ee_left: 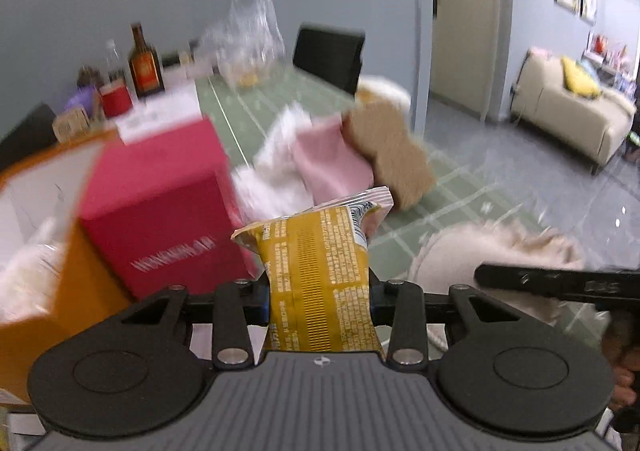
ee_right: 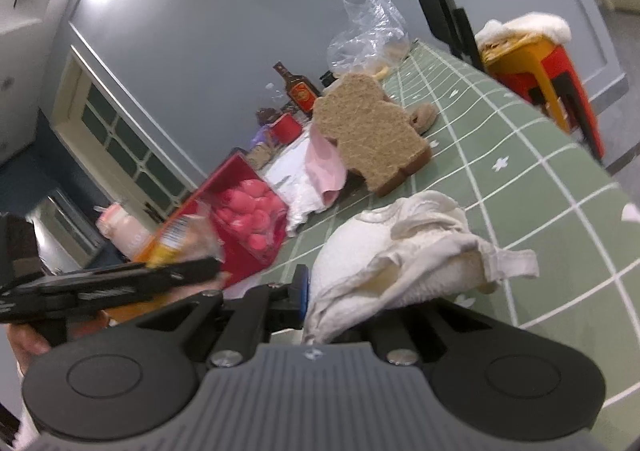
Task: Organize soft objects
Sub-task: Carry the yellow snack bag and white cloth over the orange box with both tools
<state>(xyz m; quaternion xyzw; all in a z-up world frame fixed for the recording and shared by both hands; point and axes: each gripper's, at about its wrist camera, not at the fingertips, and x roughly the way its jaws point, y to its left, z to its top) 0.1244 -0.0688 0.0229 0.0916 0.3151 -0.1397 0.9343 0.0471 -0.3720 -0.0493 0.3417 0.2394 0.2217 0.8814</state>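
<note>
Left gripper [ee_left: 320, 291]: clamped on a yellow snack packet [ee_left: 318, 271], fingers pressing its sides so the wrapper pinches in at the waist; the packet stands upright between them, top end crumpled.
Packet's place: held up in the air in front of the red box [ee_left: 160, 211], above the near edge of the green checked table [ee_left: 420, 219].
Right gripper [ee_right: 320, 303]: fingers closed down narrow on a cream cloth [ee_right: 408, 251]; the cloth bunches up over the fingers and spills onto the table.
Cream cloth, from the left view: a fuzzy pale heap [ee_left: 492, 255] at lower right, with the right gripper's black body across it.
Red box: open at the top in the right view, with pink rounded things [ee_right: 252, 211] inside; it sits on an orange-edged box [ee_left: 48, 211].
Middle of table: a brown bear-shaped sponge [ee_right: 368, 139], a pink cloth [ee_right: 324, 167] touching it, and a white fluffy cloth [ee_left: 272, 171] just beside the pink one.
Far end: a clear plastic bag [ee_right: 368, 31], a brown bottle [ee_left: 145, 63], a red tin [ee_left: 116, 101].
Beyond the table: a black chair [ee_left: 328, 51], an orange stool [ee_right: 540, 67] with a white fluffy thing on top, a beige sofa [ee_left: 568, 111].
Sharpness: the left view is smeared, so the box lettering cannot be read.
</note>
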